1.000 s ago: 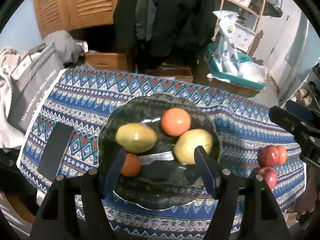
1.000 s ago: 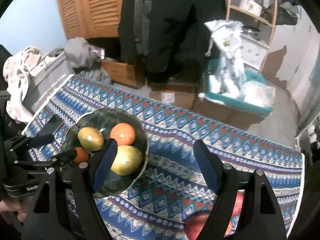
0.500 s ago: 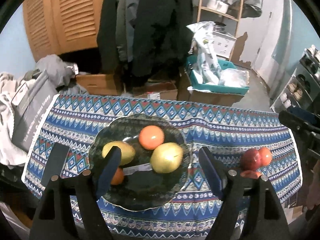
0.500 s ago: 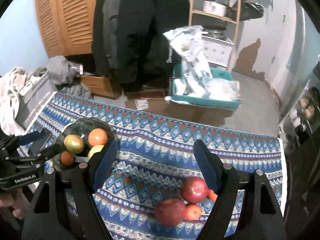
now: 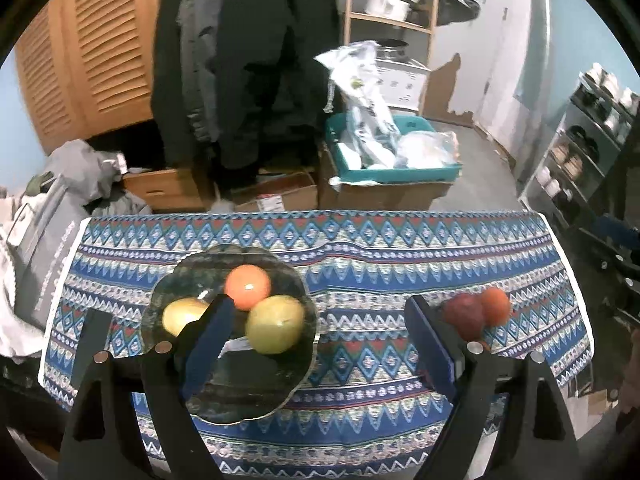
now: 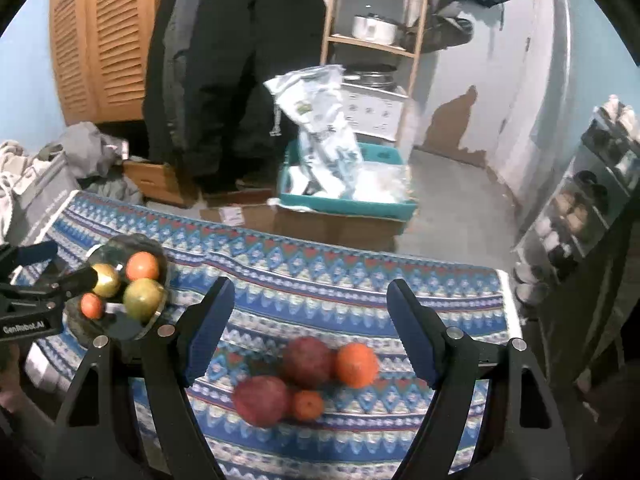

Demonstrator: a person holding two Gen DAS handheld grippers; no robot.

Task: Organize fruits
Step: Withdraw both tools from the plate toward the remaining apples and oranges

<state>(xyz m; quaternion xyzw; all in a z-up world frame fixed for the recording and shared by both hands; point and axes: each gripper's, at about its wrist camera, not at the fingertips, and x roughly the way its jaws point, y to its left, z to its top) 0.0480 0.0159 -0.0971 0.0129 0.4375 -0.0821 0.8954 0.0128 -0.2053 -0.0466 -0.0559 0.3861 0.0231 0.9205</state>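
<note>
With four fruits already on the glass plate [image 6: 86,330], the right gripper [image 6: 310,330], jaws wide apart and empty, hovers above the loose fruit cluster [image 6: 308,376] lying just ahead between its fingers; next: descend, clamp one.

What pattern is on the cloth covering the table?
Blue, white and red zigzag and diamond bands on the tablecloth, clearest in the left wrist view.

"GenRobot.AI" on left claw [image 6: 48,276]

Glass plate [image 6: 86,330] holding four fruits, four red-orange fruits [image 6: 308,374] clustered on cloth
</note>
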